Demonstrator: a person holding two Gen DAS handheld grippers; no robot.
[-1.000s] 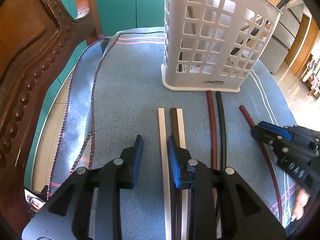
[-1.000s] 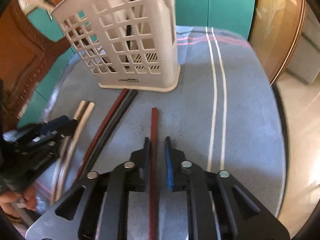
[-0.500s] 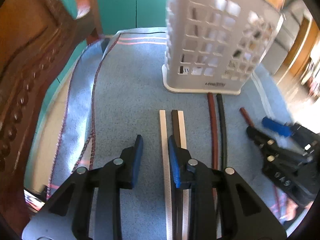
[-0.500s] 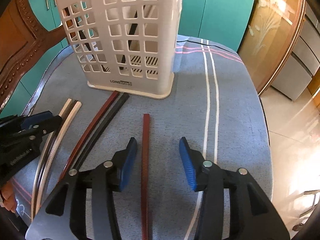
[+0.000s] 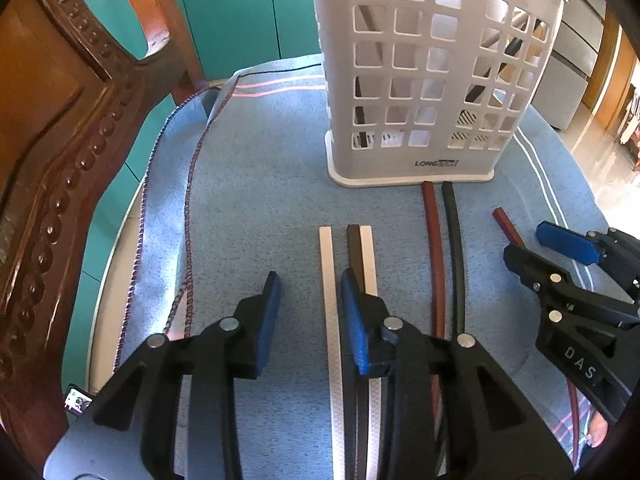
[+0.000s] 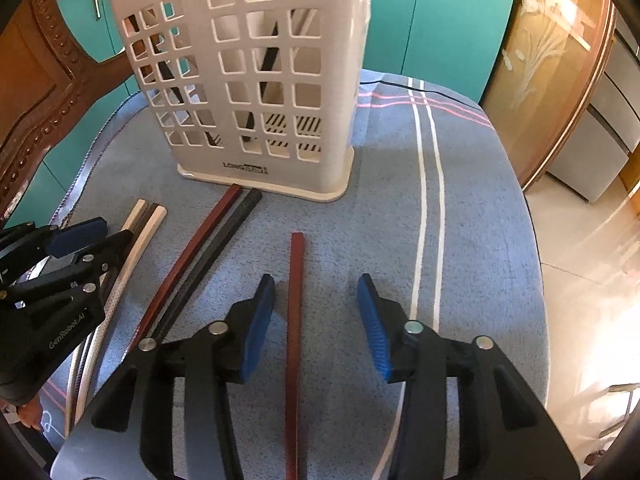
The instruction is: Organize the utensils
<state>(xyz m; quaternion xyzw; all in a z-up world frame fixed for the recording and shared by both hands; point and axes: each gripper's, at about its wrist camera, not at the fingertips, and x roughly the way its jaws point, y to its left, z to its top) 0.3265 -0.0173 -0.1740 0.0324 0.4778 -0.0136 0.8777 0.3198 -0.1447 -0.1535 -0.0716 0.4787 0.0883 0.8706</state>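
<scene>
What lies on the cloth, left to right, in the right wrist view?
Left gripper → white sticks → reddish-brown and black pair → lone reddish-brown stick between the right gripper's open jaws → white stripes.

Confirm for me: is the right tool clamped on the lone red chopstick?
No, the right tool is open, and the red chopstick lies loose on the cloth between its fingers.

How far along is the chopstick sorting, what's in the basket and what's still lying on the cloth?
Done: a few sticks already stand inside the white basket, seen through its holes. In hand: nothing; the left gripper is open around a white chopstick, and the right gripper is open around a lone red chopstick. Left: six sticks on the blue cloth, including the red and black pair.
</scene>
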